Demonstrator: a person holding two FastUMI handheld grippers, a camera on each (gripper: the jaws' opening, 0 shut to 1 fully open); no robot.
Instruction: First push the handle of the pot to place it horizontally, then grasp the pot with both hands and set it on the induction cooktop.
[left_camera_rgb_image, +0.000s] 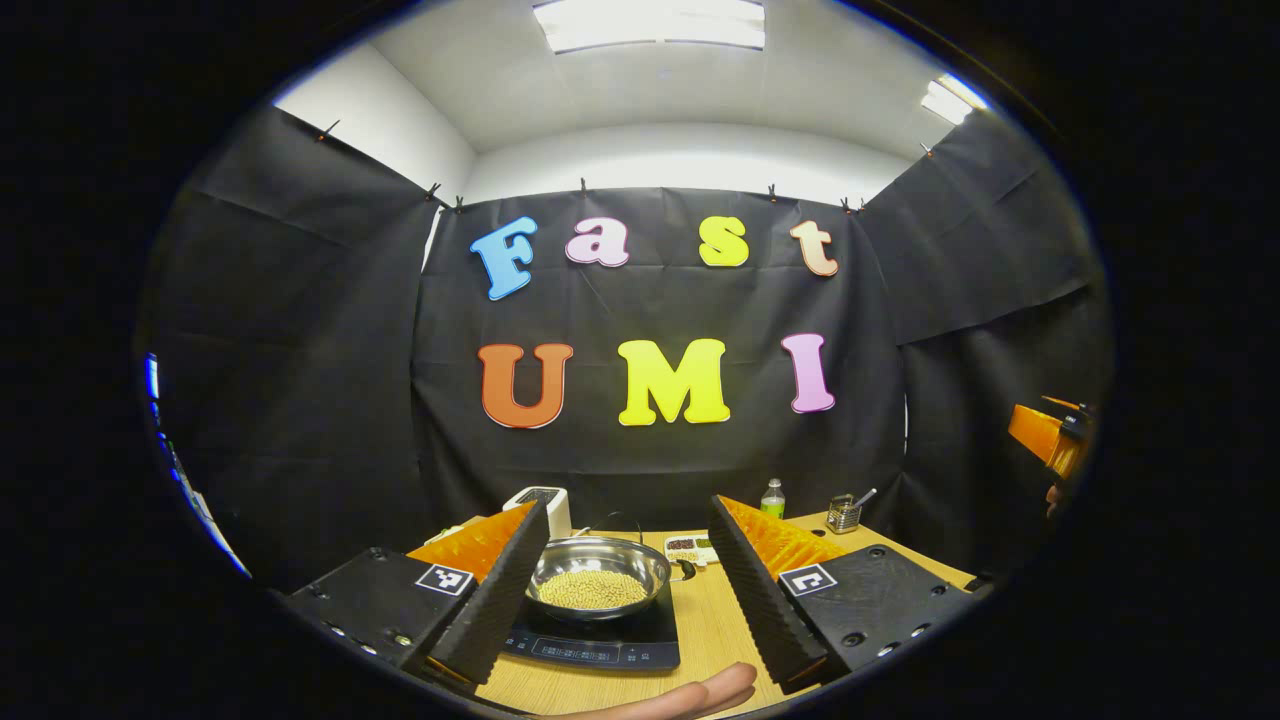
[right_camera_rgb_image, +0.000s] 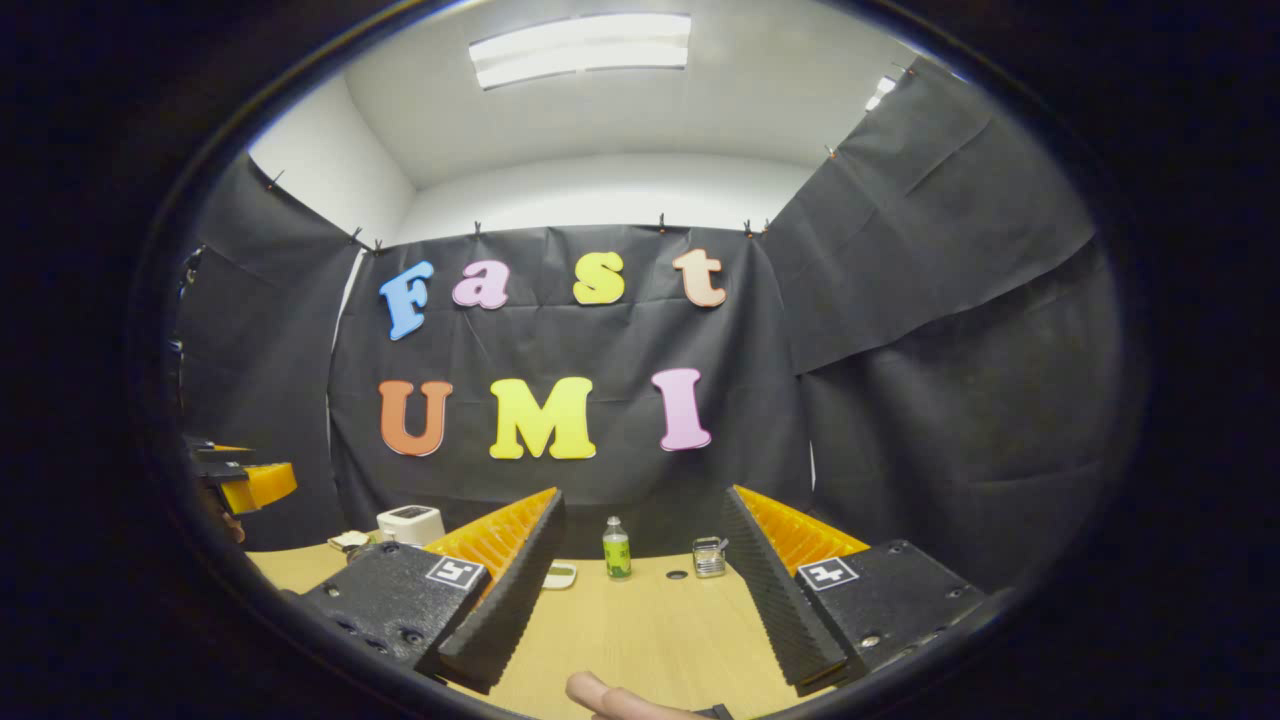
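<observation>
Your left gripper (left_camera_rgb_image: 620, 590) and right gripper (right_camera_rgb_image: 640, 600) both gape wide and empty, while the pot (left_camera_rgb_image: 598, 574) sits on the cooktop (left_camera_rgb_image: 600, 640) near the table's (left_camera_rgb_image: 715, 625) front edge; expect bean-laden, slick steel, so grip opposite rims.

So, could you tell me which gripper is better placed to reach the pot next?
Probably left: the pot sits between the open left gripper. The right gripper faces bare table.
</observation>
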